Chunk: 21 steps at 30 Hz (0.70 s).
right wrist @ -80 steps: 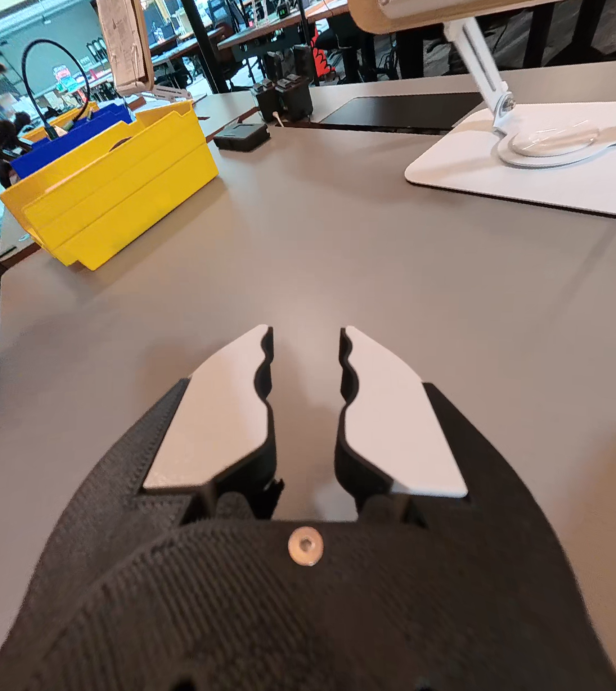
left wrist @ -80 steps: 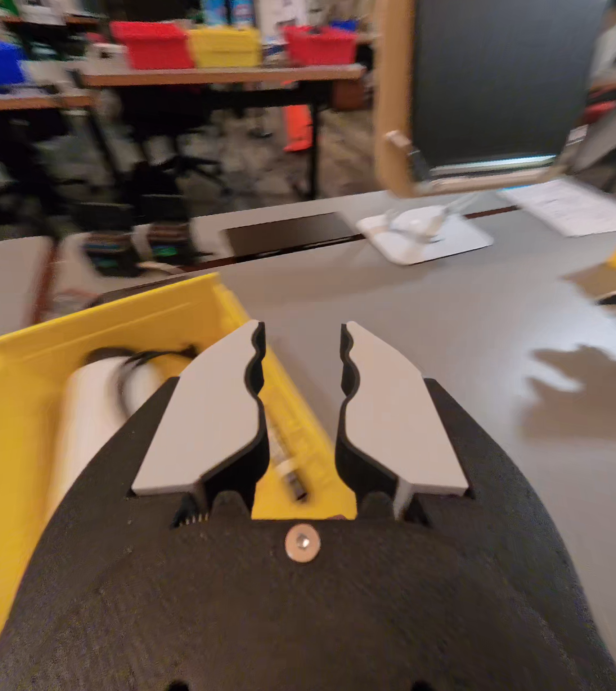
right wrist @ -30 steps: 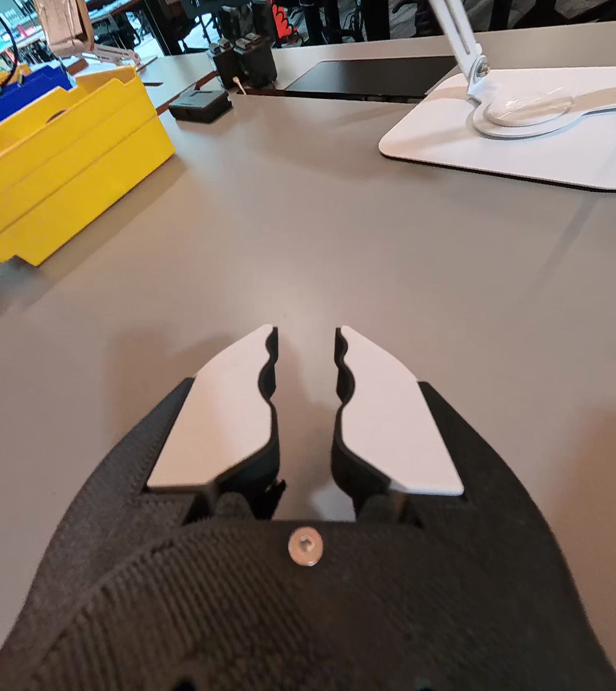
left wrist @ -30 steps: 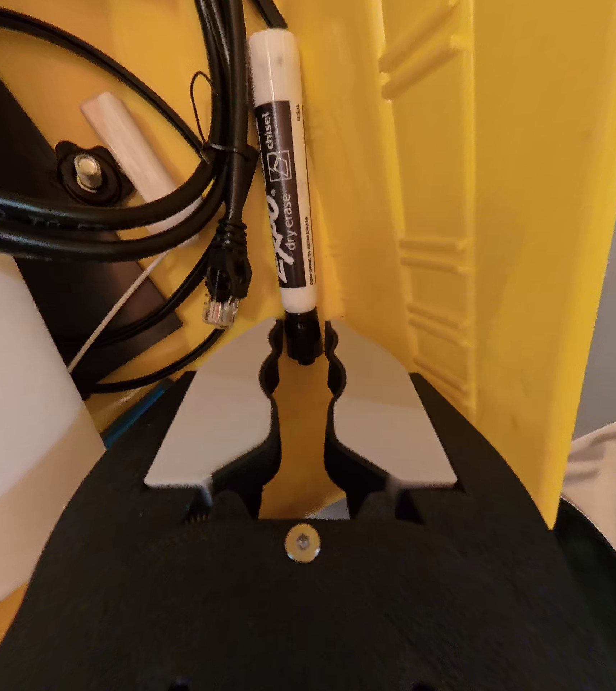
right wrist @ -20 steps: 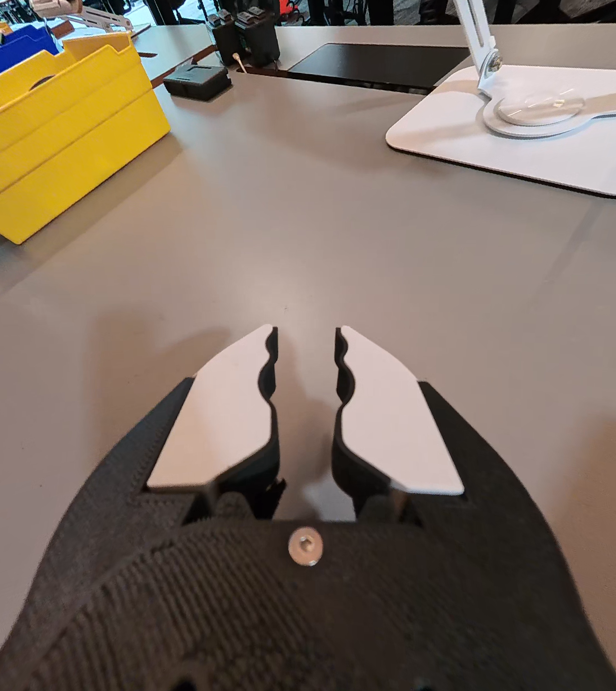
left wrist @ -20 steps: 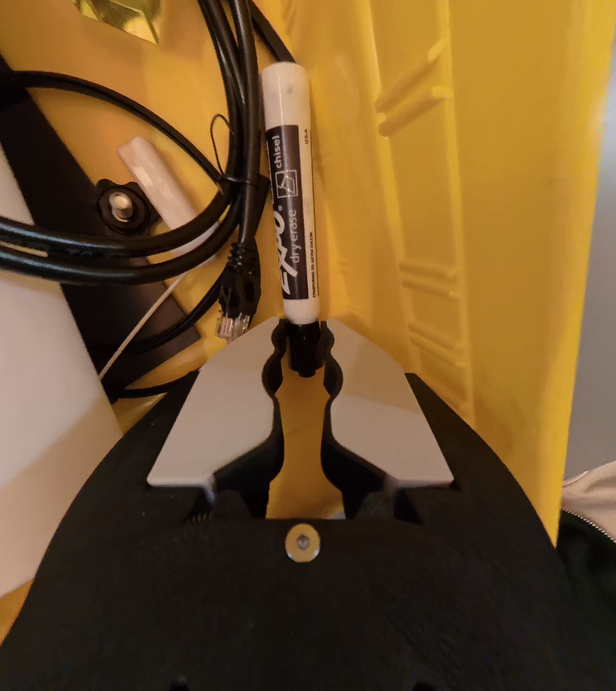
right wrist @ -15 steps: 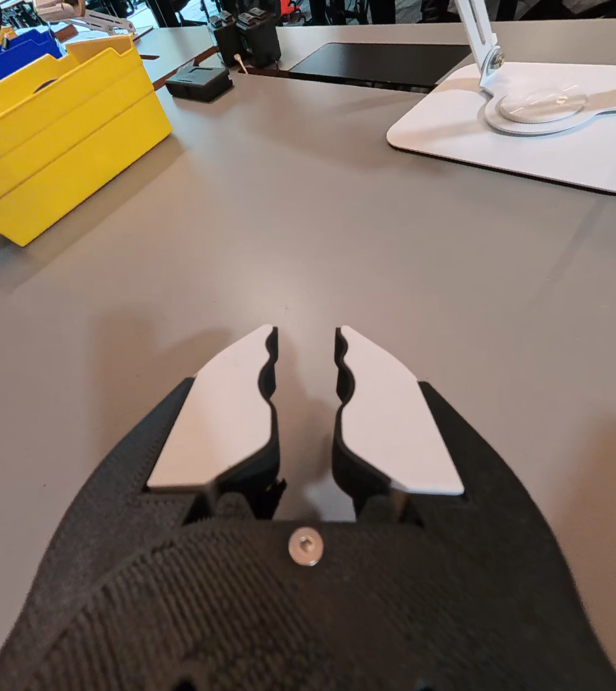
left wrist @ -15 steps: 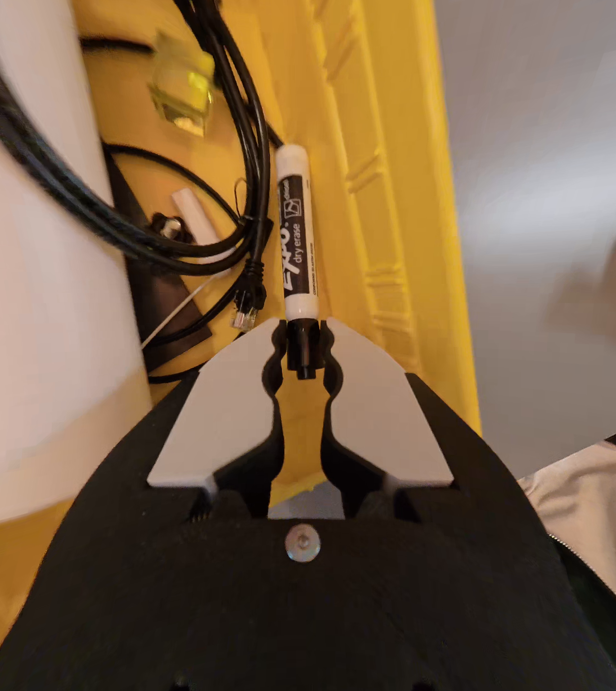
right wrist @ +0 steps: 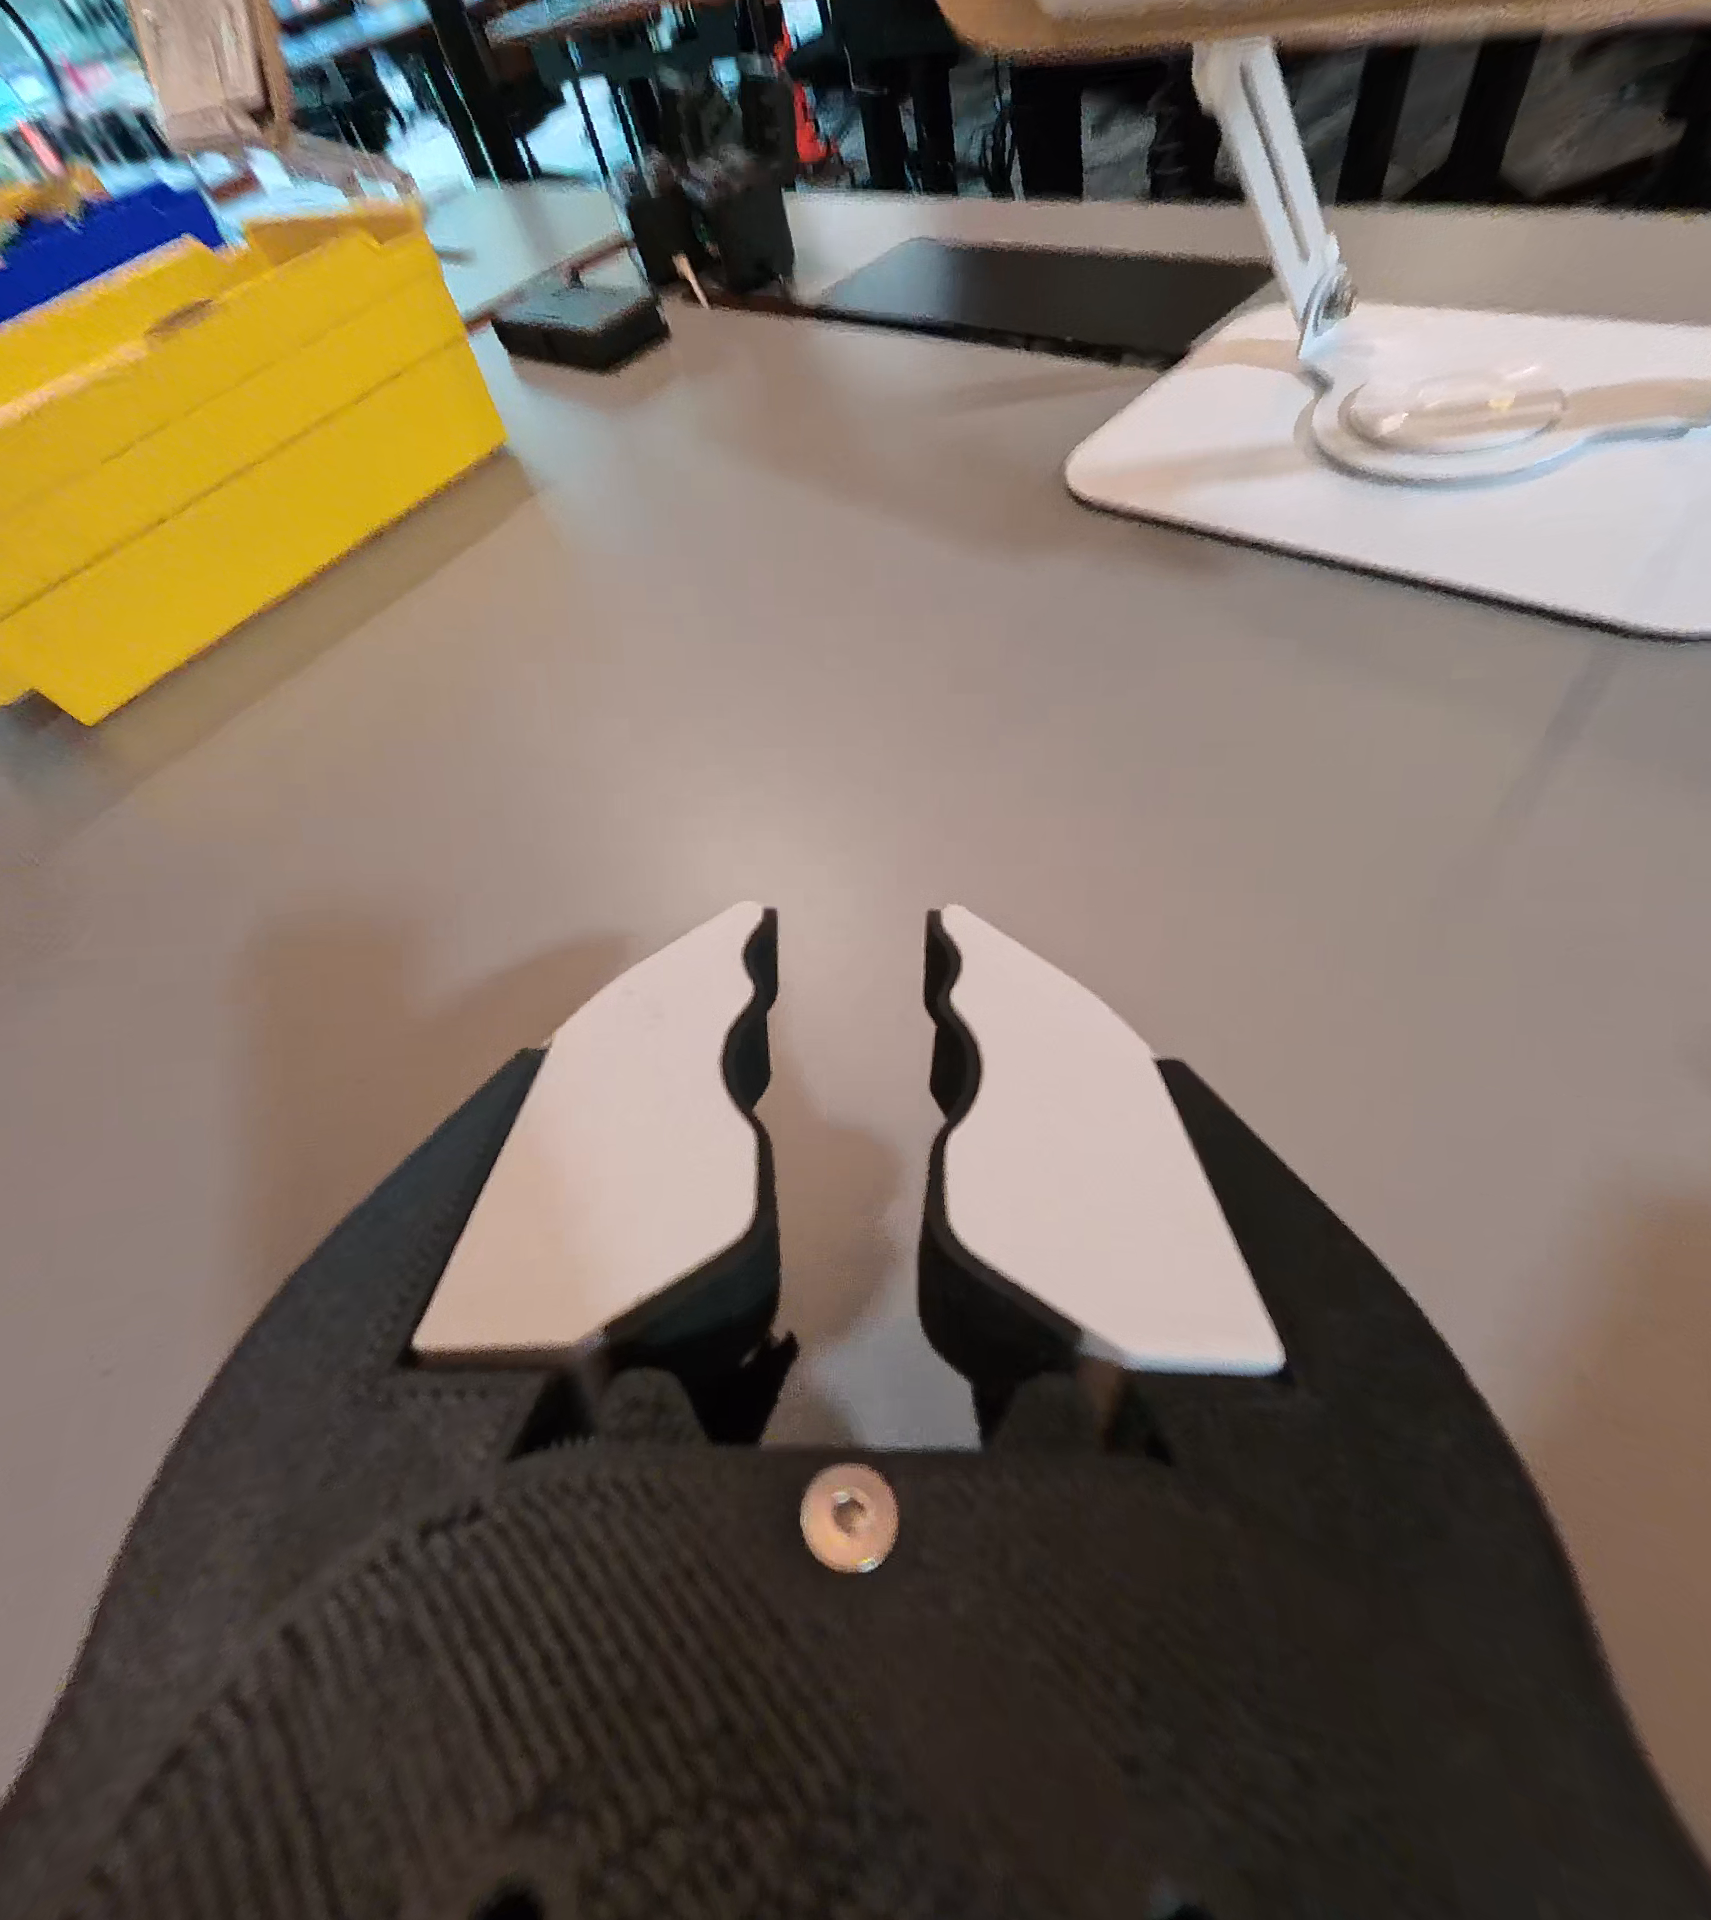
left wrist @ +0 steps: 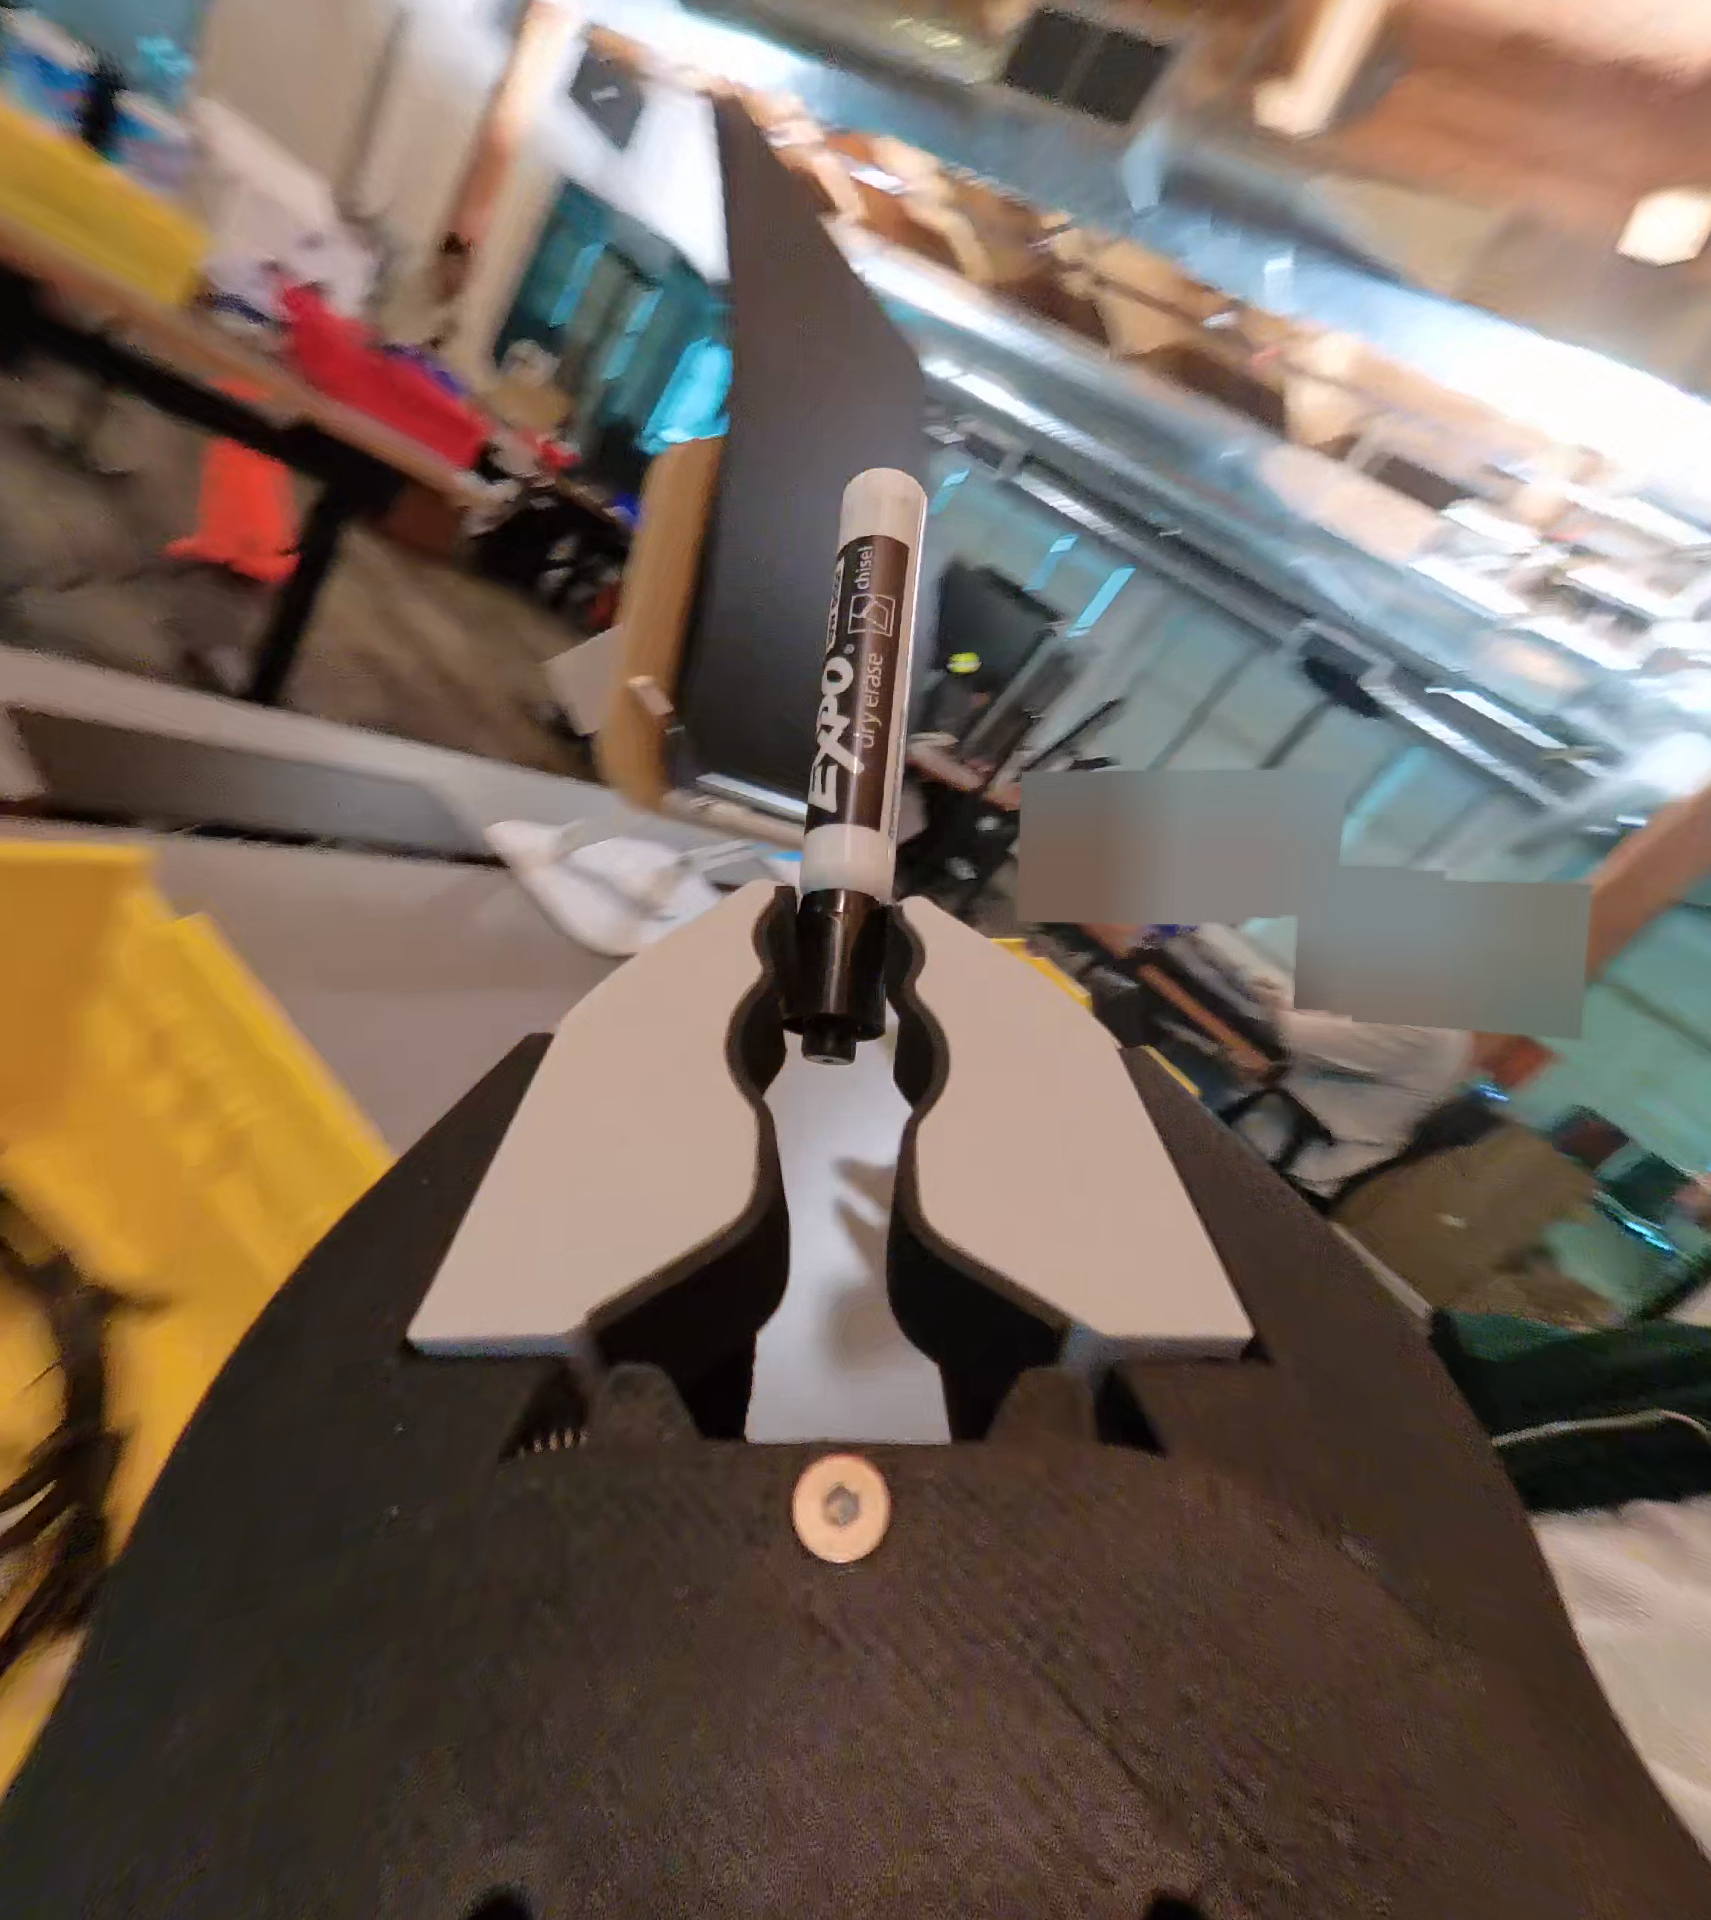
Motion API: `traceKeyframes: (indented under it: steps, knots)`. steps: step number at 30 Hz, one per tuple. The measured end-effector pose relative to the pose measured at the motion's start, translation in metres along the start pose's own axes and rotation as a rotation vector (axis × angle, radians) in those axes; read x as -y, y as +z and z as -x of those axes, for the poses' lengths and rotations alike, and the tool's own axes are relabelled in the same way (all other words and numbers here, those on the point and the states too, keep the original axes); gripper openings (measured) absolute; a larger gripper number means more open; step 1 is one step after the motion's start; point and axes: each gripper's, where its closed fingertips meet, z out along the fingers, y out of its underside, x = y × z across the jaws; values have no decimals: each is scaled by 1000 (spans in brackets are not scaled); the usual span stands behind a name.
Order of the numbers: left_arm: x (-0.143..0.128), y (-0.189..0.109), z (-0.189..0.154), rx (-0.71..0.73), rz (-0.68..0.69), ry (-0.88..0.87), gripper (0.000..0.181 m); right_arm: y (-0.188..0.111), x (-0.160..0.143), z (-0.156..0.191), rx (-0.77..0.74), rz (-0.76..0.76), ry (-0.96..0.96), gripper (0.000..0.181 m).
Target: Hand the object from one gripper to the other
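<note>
A dry-erase marker [left wrist: 863, 694] with a white body, a dark label and a black cap is held in my left gripper [left wrist: 835, 925]. The gripper is shut on the black cap end, and the marker sticks out forward and upward, in the air above the table. My right gripper [right wrist: 851, 925] is open and empty, low over the bare grey table [right wrist: 934, 727]. The marker and the left gripper do not show in the right wrist view.
A yellow bin [left wrist: 51, 1039] with black cables lies at my left gripper's lower left; it also shows far left in the right wrist view [right wrist: 176, 457]. A white monitor stand base [right wrist: 1453, 488] sits at the back right. A small black box [right wrist: 581, 322] lies behind the bin. One gripper's finger ends stand about 50 cm off the other's. To the white monitor stand base [right wrist: 1453, 488]: right tips about 25 cm, left tips about 60 cm.
My left gripper has lifted the marker out of the yellow bin and tilted up, so the marker now points into the room. My right gripper has stayed open, shifting only slightly over the table.
</note>
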Motion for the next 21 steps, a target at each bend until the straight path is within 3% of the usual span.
traceKeyframes:
  steps: [3, 8, 14, 17, 21]
  knots:
    - [-9, 36, -25, -129, 24, 19, 17, -8, 20, 11, 38, -116, -1, 28]
    - [-47, 108, -62, -331, 79, 4, 17, -22, 45, 44, 162, -244, -9, 31]
    - [-144, 190, -89, -574, 168, -218, 16, -34, 65, 91, 355, -415, -1, 42]
    - [-192, 211, -96, -655, 182, -371, 17, -41, 71, 100, 414, -478, 32, 48]
    - [-241, 224, -100, -653, 244, -442, 17, -58, 83, 84, 430, -587, 159, 52]
